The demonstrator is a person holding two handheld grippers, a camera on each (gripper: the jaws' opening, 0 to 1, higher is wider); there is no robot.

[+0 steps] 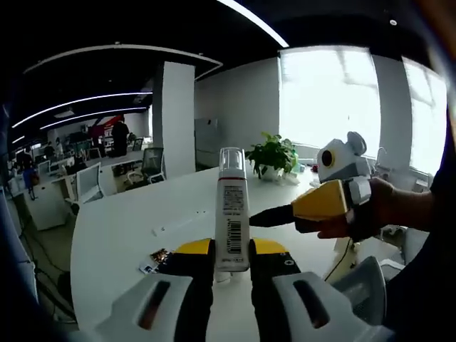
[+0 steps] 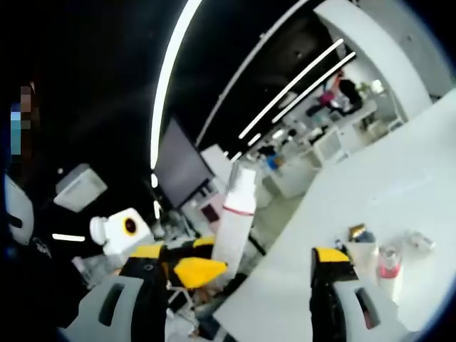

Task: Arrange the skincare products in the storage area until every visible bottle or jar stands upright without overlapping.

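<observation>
A white tube-shaped bottle (image 1: 232,214) with a clear cap and a barcode label stands upright, lifted above the white table (image 1: 128,221). My left gripper (image 1: 231,249) is shut on its lower end, a yellow-tipped jaw on each side. My right gripper (image 1: 299,210), held in a hand, comes in from the right with its dark tip pointing at the bottle's side. In the right gripper view, the same bottle (image 2: 235,210) shows a pink band and sits in the wide gap of my open right gripper (image 2: 240,254), nearer its left jaw. A small pink-topped jar (image 2: 388,265) stands on the table.
A potted plant (image 1: 274,153) stands at the table's far side. Small flat packets (image 1: 157,258) lie on the table near my left jaws. More small items (image 2: 360,234) lie by the jar. Office desks and chairs fill the room beyond the table's left edge.
</observation>
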